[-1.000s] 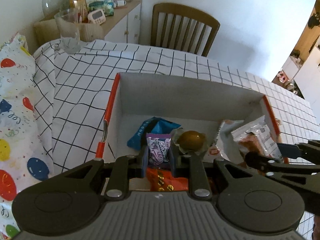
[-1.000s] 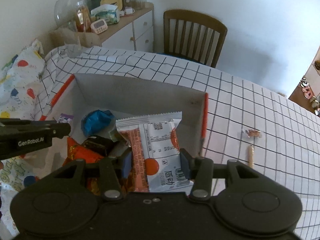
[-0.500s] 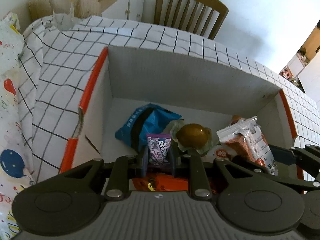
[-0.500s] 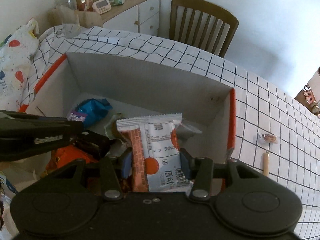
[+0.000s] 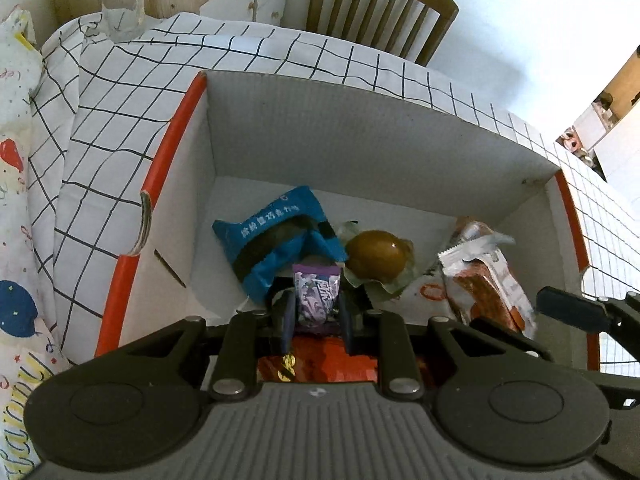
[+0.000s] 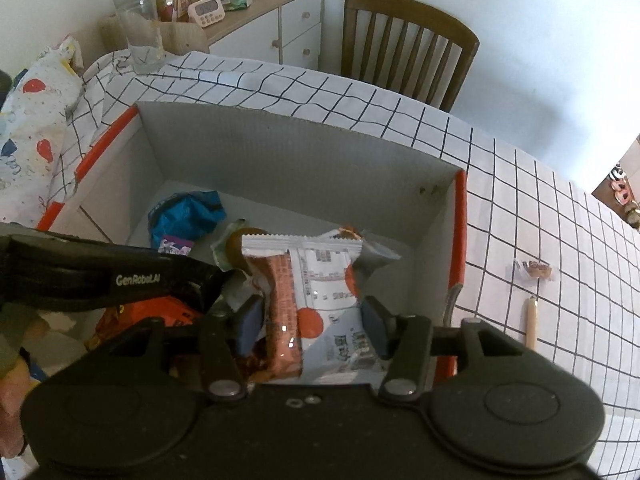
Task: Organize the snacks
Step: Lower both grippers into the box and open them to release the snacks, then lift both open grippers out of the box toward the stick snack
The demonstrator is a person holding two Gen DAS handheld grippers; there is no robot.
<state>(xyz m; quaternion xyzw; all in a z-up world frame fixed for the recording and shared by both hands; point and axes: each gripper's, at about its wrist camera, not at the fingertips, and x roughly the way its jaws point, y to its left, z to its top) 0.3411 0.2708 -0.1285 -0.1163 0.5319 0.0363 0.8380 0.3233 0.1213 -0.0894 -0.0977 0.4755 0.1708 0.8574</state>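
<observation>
My left gripper (image 5: 316,312) is shut on a small purple snack packet (image 5: 317,295) and holds it inside the white cardboard box (image 5: 360,120) with orange rims. My right gripper (image 6: 310,322) is shut on a white and orange snack packet (image 6: 316,296), also low inside the box (image 6: 300,152). In the box lie a blue packet (image 5: 276,232), a brown round snack in clear wrap (image 5: 376,256) and an orange packet (image 5: 320,364) under my left fingers. The left gripper's arm (image 6: 100,276) crosses the right wrist view.
The box stands on a table with a white black-grid cloth (image 6: 520,200). A small wrapped candy (image 6: 534,269) and a thin stick (image 6: 531,322) lie on the cloth right of the box. A glass jar (image 5: 118,4) stands at the far left corner, a wooden chair (image 6: 408,44) behind the table.
Both grippers have moved forward and down into the box with their packets still held. The box now fills more of both views.
</observation>
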